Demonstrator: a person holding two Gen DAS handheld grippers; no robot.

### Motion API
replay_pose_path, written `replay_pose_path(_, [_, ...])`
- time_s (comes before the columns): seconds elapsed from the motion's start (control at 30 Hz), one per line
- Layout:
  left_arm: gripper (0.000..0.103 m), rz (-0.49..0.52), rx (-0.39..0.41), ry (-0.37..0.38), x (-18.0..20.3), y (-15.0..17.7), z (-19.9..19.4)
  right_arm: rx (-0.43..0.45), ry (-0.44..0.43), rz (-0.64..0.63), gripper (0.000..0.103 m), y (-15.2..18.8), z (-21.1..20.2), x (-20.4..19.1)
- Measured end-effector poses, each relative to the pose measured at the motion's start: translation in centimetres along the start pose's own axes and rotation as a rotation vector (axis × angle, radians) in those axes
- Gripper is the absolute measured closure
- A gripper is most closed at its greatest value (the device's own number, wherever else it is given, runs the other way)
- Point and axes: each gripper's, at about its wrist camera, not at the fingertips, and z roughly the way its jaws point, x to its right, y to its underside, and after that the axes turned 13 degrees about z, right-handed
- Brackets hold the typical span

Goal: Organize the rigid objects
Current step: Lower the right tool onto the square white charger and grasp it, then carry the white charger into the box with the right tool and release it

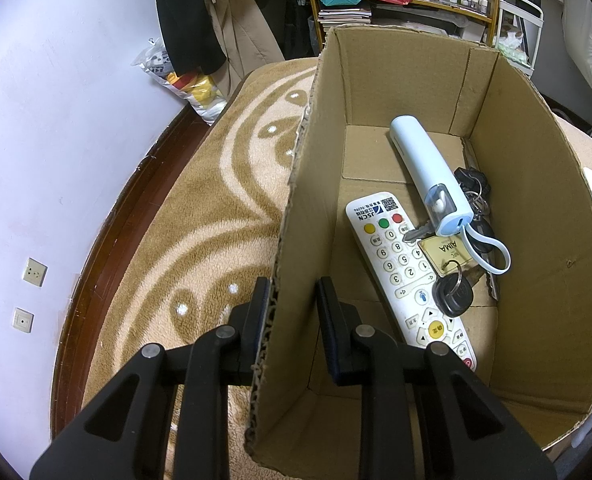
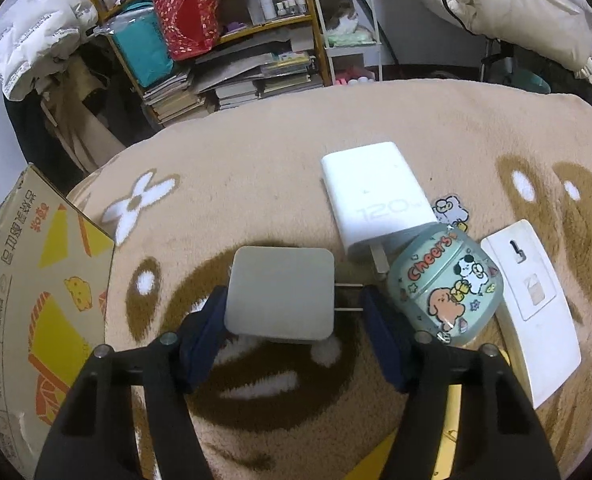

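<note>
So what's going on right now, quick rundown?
Left gripper open, jaws straddling the cardboard box wall. Right gripper open around the grey charger, not yet clamped. Cartoon case crowds its right jaw.

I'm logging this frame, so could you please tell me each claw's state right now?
Left claw: open, straddling the brown cardboard box wall.
Right claw: open around the grey square charger, not gripping.

Matt corrugated cardboard box [image 1: 528, 216], fleecy blanket [image 1: 200, 216]
</note>
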Motion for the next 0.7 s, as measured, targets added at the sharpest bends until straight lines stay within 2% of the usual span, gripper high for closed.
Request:
replay_pose_path(0.23, [0.080,-0.001,0.001,0.001,-0.1,0.0,0.0,0.021,-0.044,-0.014,0.033,0.5,-1.7,-1.0])
replay_pose_path(0.47, [0.080,0.001,0.001,0.000,0.0,0.0,0.0,0.078,-0.076,-0.105,0.033,1.0,-3.7,-3.5])
replay_pose_path(0.7, [0.080,0.002,0.001,0.000,0.0,0.0,0.0,0.118,-0.164,-0.168,0.033,1.3,-6.4,-5.9])
